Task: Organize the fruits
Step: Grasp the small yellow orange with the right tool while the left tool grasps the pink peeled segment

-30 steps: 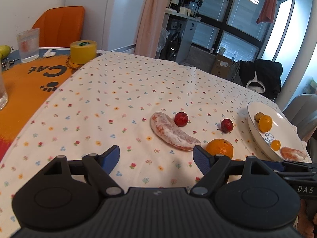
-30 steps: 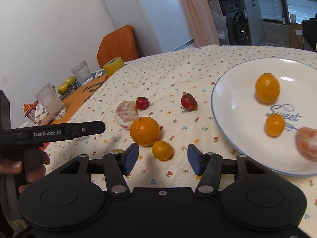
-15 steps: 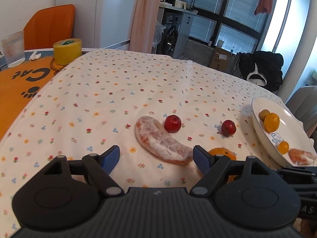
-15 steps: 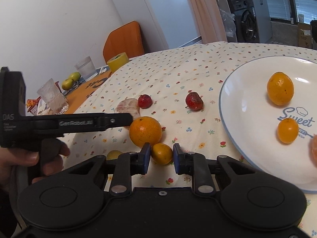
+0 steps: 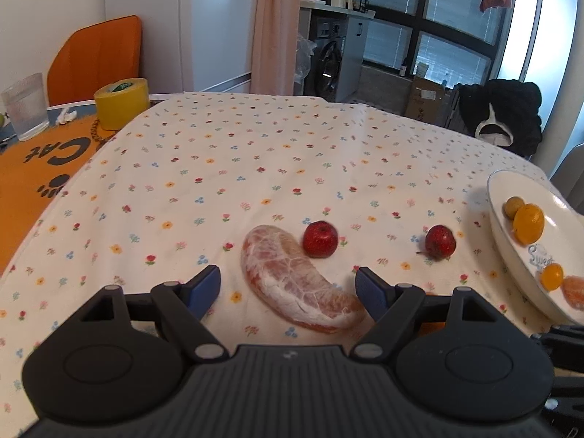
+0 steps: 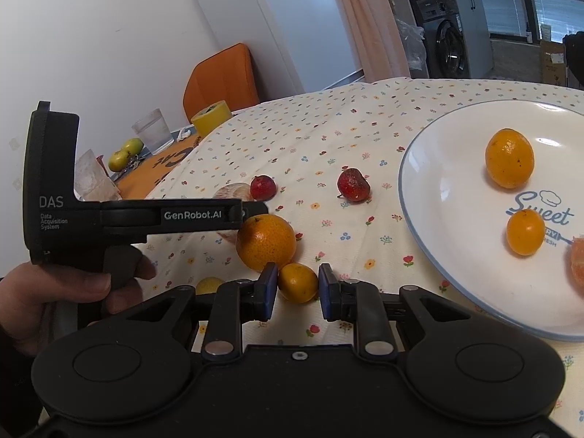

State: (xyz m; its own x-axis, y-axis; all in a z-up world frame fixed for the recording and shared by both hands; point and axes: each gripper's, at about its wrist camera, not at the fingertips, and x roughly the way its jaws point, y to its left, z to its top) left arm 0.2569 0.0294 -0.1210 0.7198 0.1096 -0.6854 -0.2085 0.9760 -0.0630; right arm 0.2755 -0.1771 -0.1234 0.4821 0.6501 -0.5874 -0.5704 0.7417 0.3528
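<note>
Pinching small orange (image 6: pixel 298 282), R gripper (image 6: pixel 296 289); L gripper (image 5: pixel 288 286) open.

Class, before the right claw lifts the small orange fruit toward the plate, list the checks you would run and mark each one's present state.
1. Right claw closed around the small orange fruit: ok.
2. Firm contact on both sides: cannot tell.
3. Big orange clear of the fruit: not ok, they look to be touching.
4. Free spot on the plate: ok.
5. Left claw open, over the peeled segment: ok.
</note>
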